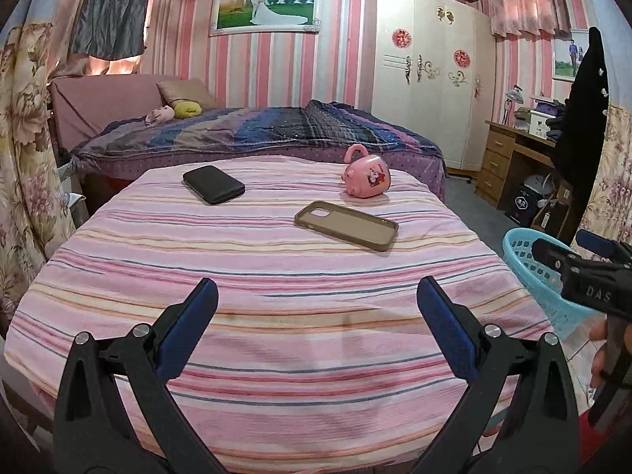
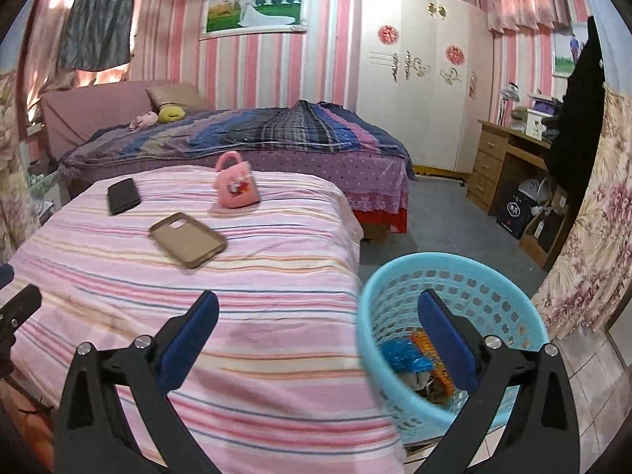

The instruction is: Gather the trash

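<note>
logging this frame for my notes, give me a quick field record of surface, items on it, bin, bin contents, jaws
surface: striped cloth
items on it: black phone, brown case, pink mug on its side
bin: blue basket, beside the surface on the right
bin contents: blue and orange wrappers
jaws: left gripper open, empty; right gripper open, empty
</note>
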`<action>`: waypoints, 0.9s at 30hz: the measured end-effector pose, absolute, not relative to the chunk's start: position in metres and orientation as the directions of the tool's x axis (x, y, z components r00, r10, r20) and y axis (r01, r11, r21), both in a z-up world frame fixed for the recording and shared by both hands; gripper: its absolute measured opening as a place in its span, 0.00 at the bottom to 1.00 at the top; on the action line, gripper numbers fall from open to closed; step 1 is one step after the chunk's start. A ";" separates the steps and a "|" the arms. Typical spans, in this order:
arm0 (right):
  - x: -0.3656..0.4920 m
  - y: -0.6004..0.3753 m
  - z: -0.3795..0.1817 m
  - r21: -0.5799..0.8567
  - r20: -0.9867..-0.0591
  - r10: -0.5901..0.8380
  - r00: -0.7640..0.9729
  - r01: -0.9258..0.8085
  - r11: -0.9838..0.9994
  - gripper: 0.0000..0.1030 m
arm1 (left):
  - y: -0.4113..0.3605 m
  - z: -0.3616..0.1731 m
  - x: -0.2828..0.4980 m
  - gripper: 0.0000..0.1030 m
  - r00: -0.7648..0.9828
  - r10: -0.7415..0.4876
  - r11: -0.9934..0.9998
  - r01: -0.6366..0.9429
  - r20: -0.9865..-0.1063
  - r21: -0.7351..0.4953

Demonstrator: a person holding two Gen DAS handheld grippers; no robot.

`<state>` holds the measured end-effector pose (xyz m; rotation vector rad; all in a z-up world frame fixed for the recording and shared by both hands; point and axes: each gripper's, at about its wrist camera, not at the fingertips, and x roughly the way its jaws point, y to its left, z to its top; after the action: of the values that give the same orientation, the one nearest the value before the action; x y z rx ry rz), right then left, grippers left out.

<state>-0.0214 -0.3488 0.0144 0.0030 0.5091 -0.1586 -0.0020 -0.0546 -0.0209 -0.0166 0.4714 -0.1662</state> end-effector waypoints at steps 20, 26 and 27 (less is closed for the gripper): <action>-0.039 -0.287 0.010 -0.054 -0.431 -0.139 0.891 0.128 0.990 0.95 | -0.045 -0.022 0.006 0.95 0.887 -0.146 0.989 0.128 -0.438 -0.071; -0.036 -0.281 0.011 -0.064 -0.419 -0.137 0.897 0.121 0.991 0.95 | -0.044 -0.021 0.007 0.95 0.892 -0.144 0.990 0.124 -0.429 -0.074; -0.036 -0.282 0.012 -0.066 -0.417 -0.138 0.898 0.121 0.990 0.95 | -0.043 -0.021 0.007 0.95 0.893 -0.142 0.990 0.122 -0.427 -0.074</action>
<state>-0.0364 -0.2822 0.0117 -0.0384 0.4344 -0.1341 0.0067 -0.0435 -0.0213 -0.0459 0.4467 -0.1367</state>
